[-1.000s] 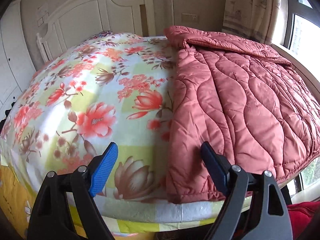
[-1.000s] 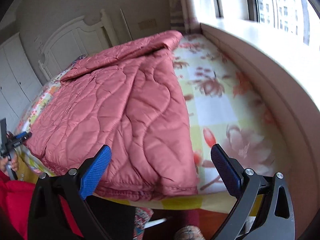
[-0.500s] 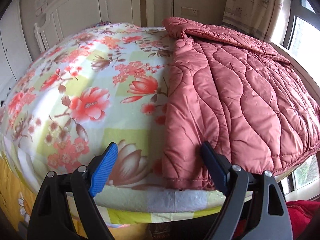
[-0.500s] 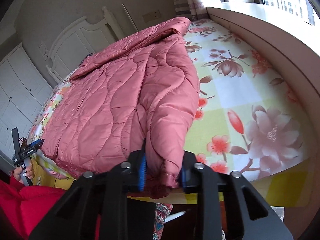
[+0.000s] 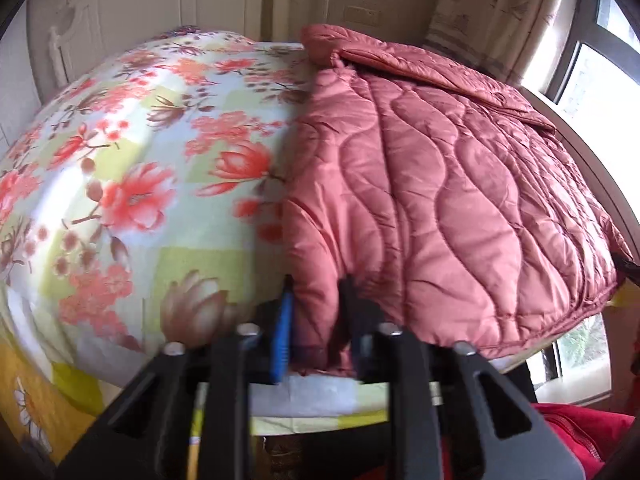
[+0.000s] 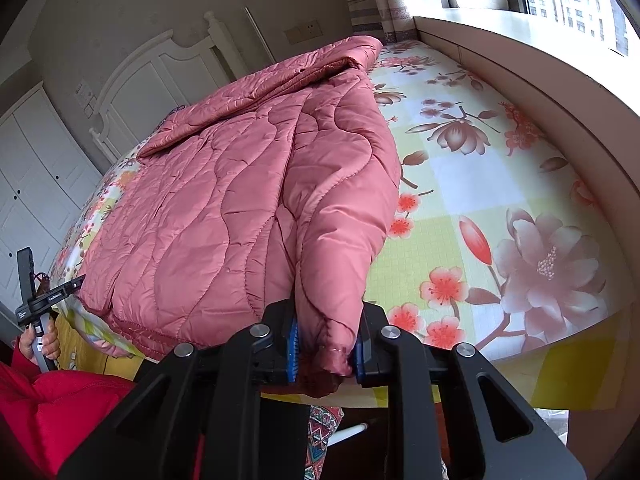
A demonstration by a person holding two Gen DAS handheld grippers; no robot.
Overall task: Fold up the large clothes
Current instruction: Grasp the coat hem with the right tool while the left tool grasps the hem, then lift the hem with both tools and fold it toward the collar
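Observation:
A pink quilted jacket [image 5: 440, 200] lies flat on the floral bed, its hem at the near edge. In the left wrist view my left gripper [image 5: 318, 320] has its jaws closing on the jacket's near left hem corner, and the pads press on the fabric. In the right wrist view the jacket [image 6: 240, 200] has its near right corner bunched up between the pads of my right gripper [image 6: 326, 354], whose jaws are closing on it. The left gripper's body [image 6: 36, 300] also shows at the far left, held in a hand.
The floral sheet [image 5: 140, 200] covers the bed, bare to the left of the jacket and to its right [image 6: 480, 200]. A white headboard [image 5: 160, 8] stands at the far end. A window ledge [image 6: 520, 60] runs along the right side. White wardrobe doors [image 6: 32, 180] stand left.
Both grippers went from wide open to closed on the jacket's near hem corners, the right one first, then the left. The right corner is now lifted and bunched.

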